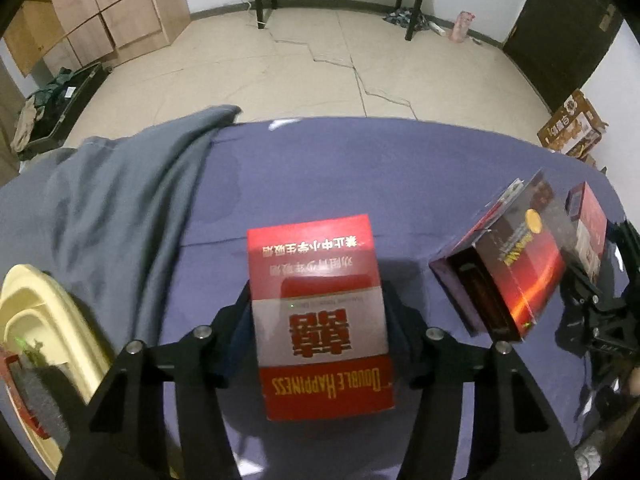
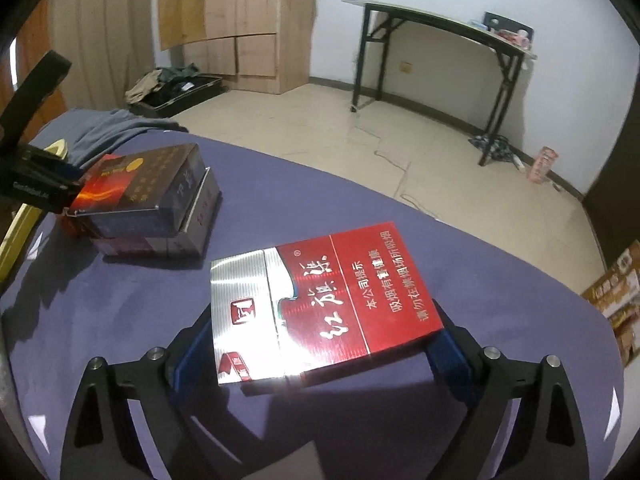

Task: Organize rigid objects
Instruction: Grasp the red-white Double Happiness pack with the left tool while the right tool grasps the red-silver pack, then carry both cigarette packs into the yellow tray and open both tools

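Observation:
My left gripper (image 1: 318, 300) is shut on a red Double Happiness cigarette box (image 1: 320, 316), held above the purple table cloth (image 1: 360, 168). My right gripper (image 2: 324, 320) is shut on a red and silver cigarette box (image 2: 320, 304), held flat above the cloth (image 2: 120, 320). A stack of two boxes, dark with red and orange flame print on top (image 2: 140, 188) and purple below (image 2: 192, 236), lies on the table to the left of the right gripper. The same stack shows in the left wrist view (image 1: 508, 272), with the right gripper (image 1: 600, 300) beside it.
A grey garment (image 1: 120, 200) lies over the table's left part. A cream plastic tray (image 1: 36, 320) sits at the left edge. The left gripper (image 2: 36, 184) shows at the left of the right wrist view. Beyond the table are tiled floor, wooden cabinets and a black-legged desk (image 2: 440, 28).

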A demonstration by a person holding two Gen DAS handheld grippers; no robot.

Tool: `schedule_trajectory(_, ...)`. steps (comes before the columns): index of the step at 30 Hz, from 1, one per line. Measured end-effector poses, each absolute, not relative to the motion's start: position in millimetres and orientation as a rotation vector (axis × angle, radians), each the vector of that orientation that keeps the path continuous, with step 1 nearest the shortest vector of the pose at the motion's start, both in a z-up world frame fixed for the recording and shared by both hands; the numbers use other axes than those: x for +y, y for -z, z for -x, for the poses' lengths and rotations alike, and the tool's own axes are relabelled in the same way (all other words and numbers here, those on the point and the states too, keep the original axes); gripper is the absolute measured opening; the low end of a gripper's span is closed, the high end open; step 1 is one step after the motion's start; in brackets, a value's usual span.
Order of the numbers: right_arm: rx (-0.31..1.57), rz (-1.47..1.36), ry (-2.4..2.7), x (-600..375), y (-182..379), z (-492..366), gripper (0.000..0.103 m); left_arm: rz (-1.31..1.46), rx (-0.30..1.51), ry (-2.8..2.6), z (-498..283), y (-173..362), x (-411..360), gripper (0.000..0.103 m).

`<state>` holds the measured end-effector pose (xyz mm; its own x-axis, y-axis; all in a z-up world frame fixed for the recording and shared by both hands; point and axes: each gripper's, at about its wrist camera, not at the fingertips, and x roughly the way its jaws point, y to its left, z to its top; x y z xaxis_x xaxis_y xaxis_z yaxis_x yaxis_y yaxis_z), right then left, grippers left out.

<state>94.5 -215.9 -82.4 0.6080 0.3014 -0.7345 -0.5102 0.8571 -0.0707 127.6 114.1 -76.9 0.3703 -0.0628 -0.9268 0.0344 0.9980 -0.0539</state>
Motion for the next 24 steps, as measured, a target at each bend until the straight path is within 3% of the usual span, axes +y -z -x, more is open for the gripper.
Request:
schedule_trajectory(8,0.671,0.200,-0.461,-197,22,-52,0.094,0.068,1.047,0.058,-93,-26,193,0.059)
schedule_trajectory(14,0.537,0.321,-0.630,-106,-51,15,0.095,-0.015,1.021,-0.057,-47,-74,295,0.059)
schedule_trajectory(19,0.594,0.307,-0.794,1,-69,39,0.095,0.023,1.059,-0.129,8,-58,361,0.059)
schedule_trajectory(24,0.690,0.392,-0.869,103,-41,46,0.095,0.051,1.114,-0.124,61,-7,376,0.059)
